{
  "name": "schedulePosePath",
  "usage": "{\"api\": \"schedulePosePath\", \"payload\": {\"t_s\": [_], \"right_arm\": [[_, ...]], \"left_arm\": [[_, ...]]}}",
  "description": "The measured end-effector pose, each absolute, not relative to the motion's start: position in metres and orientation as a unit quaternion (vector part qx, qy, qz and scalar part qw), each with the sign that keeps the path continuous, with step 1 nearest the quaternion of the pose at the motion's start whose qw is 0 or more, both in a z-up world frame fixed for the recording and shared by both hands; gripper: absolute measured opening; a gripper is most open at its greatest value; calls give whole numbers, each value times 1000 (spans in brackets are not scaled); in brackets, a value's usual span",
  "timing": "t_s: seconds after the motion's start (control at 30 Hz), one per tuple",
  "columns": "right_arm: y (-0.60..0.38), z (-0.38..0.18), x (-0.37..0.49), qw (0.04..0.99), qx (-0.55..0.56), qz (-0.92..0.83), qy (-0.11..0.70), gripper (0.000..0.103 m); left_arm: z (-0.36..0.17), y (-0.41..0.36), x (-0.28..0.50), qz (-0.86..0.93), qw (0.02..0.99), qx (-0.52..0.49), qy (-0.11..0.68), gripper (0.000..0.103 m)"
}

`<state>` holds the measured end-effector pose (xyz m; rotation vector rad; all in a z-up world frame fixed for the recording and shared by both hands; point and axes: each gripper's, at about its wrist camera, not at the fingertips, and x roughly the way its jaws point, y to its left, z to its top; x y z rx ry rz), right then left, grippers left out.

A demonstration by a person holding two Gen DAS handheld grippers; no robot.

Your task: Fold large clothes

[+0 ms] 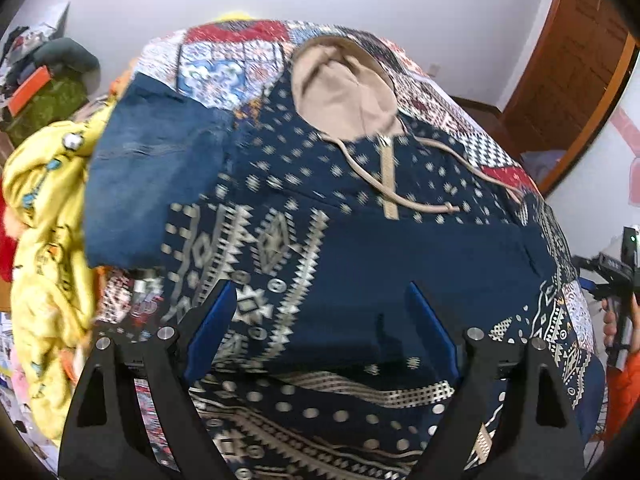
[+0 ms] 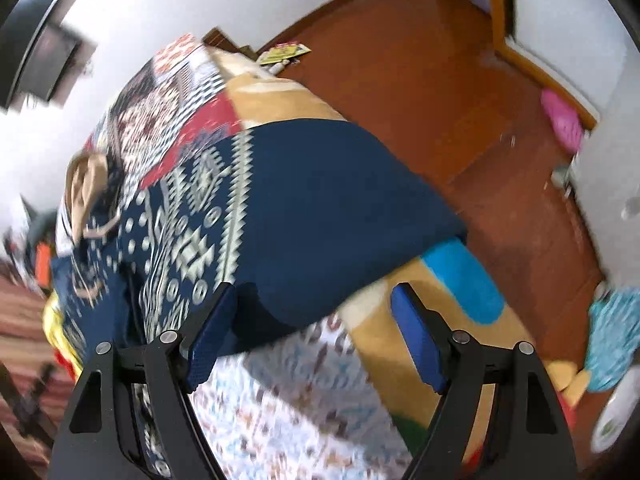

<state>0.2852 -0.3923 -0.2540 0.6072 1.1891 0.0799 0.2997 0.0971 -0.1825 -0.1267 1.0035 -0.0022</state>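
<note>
A navy hoodie (image 1: 340,248) with cream geometric print and a beige hood (image 1: 340,88) lies face up on a patchwork bedspread (image 1: 224,60). Its left sleeve (image 1: 152,176) is folded in across the body. My left gripper (image 1: 324,320) is open, above the hoodie's lower front. In the right wrist view the hoodie's right sleeve (image 2: 332,208) spreads over the bed's edge. My right gripper (image 2: 312,328) is open and empty, its left pad (image 2: 212,336) at the sleeve's cuff end.
A yellow garment (image 1: 44,248) is heaped at the bed's left. A tan blanket (image 2: 400,320) with a blue patch hangs off the bed. Wooden floor (image 2: 420,80) lies beyond, with a pink object (image 2: 560,120) by the wall. The other gripper (image 1: 616,276) shows at the right.
</note>
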Motion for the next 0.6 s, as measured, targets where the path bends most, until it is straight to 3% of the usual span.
{"api": "schedulePosePath", "payload": {"t_s": [0.13, 0.27, 0.33, 0.5, 0.6], "right_arm": [[-400, -266, 301, 778, 316, 26, 543, 78], [-405, -269, 315, 784, 324, 5, 530, 73], [-407, -267, 319, 789, 320, -11, 525, 60], [-404, -250, 325, 811, 279, -52, 511, 12], [-401, -233, 324, 822, 277, -43, 496, 8]], "left_arm": [[-193, 91, 304, -2, 867, -67, 495, 86], [-195, 90, 302, 1, 866, -69, 495, 86], [-195, 91, 300, 2, 867, -67, 495, 86], [-192, 97, 294, 6, 869, -63, 491, 86], [-189, 103, 289, 3, 870, -81, 486, 86]]}}
